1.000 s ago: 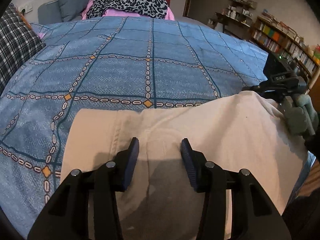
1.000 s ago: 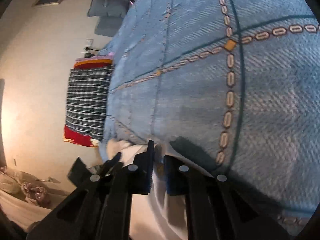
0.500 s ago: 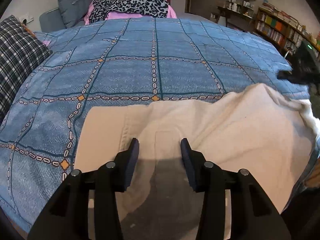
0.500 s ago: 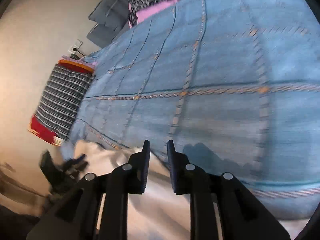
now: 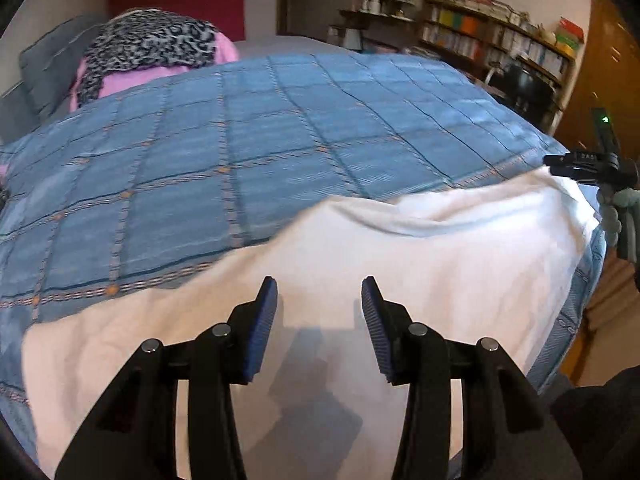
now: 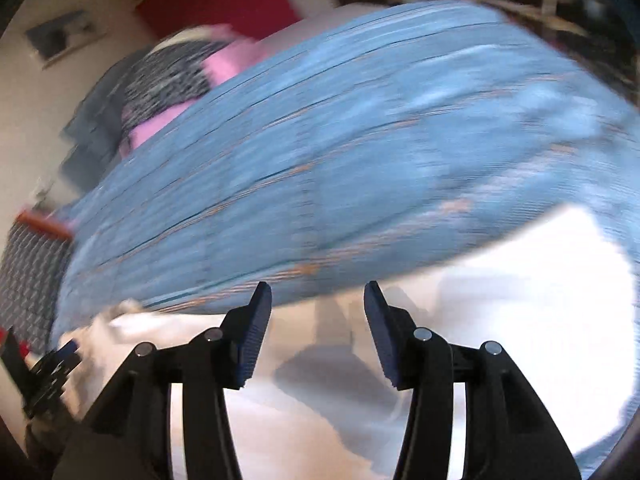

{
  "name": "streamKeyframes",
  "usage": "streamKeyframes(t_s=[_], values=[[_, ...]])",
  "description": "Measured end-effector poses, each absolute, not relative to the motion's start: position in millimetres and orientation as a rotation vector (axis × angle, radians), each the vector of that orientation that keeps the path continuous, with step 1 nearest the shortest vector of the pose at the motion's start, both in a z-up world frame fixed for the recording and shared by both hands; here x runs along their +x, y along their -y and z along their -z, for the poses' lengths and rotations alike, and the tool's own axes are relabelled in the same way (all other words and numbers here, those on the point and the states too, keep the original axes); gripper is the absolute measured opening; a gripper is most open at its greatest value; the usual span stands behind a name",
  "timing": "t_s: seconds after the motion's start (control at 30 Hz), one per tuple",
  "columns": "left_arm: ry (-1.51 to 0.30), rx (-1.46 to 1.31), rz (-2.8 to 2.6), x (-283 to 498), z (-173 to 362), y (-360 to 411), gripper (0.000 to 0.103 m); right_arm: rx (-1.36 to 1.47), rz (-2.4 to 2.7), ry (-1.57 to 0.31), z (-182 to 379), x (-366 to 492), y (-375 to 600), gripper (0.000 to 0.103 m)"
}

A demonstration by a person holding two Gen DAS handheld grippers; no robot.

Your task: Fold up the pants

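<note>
Cream-white pants (image 5: 400, 264) lie folded along the near edge of a blue patterned bedspread (image 5: 248, 152). My left gripper (image 5: 319, 292) hovers over the cloth, jaws apart, nothing between the pads. In the blurred right wrist view my right gripper (image 6: 318, 300) is over the same pants (image 6: 500, 300); its jaws are opening and hold nothing. The right gripper (image 5: 588, 168) also shows at the right edge of the left wrist view, past the end of the pants.
A leopard-print and pink bundle (image 5: 152, 52) and a grey pillow (image 5: 44, 68) lie at the bed's far end. Bookshelves (image 5: 492, 36) line the right wall. A plaid cushion (image 6: 28, 276) sits at the bed's left side. The bed edge drops off at right.
My right gripper let go of the pants' edge, opened and swung up and away. My left gripper shifted sideways over the cloth, jaws unchanged. The pants now lie wider across the bed edge.
</note>
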State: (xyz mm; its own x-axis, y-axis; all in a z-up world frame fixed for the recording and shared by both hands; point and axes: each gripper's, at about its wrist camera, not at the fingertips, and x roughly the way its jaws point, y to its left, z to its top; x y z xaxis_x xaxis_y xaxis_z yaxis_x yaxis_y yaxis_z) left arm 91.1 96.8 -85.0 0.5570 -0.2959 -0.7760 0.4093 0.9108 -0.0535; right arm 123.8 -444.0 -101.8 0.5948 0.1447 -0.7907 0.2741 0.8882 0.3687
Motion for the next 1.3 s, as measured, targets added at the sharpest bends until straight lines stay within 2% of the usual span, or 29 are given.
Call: streamKeyframes(t_s=[0.1, 0.27, 0.5, 0.57, 0.7, 0.87, 0.93, 0.97, 1.1, 1.3], values=[[-0.922, 0.132, 0.449, 88, 92, -80, 0.045, 0.530, 0.240, -0.908, 101, 87, 497, 0.049], [-0.955, 0.178, 0.482, 80, 102, -59, 0.045, 0.752, 0.305, -0.849, 111, 16, 558, 0.049], [-0.963, 0.209, 0.494, 78, 101, -41, 0.046, 0.964, 0.261, -0.831, 142, -22, 559, 0.049], [-0.959, 0.209, 0.497, 78, 98, -41, 0.051, 0.989, 0.273, -0.829, 150, -24, 551, 0.048], [-0.955, 0.215, 0.499, 76, 96, -39, 0.052, 1.025, 0.271, -0.803, 157, -21, 552, 0.047], [-0.971, 0.210, 0.494, 78, 102, -37, 0.052, 1.054, 0.300, -0.759, 161, -12, 558, 0.034], [-0.979, 0.211, 0.487, 79, 105, -36, 0.052, 1.009, 0.333, -0.768, 157, -10, 555, 0.016], [-0.982, 0.210, 0.483, 80, 107, -36, 0.052, 0.974, 0.353, -0.785, 153, -8, 553, 0.013], [-0.988, 0.202, 0.476, 83, 109, -36, 0.052, 0.881, 0.409, -0.831, 141, -15, 546, 0.013], [-0.987, 0.204, 0.478, 84, 112, -35, 0.053, 0.875, 0.335, -0.768, 120, -21, 543, 0.014]])
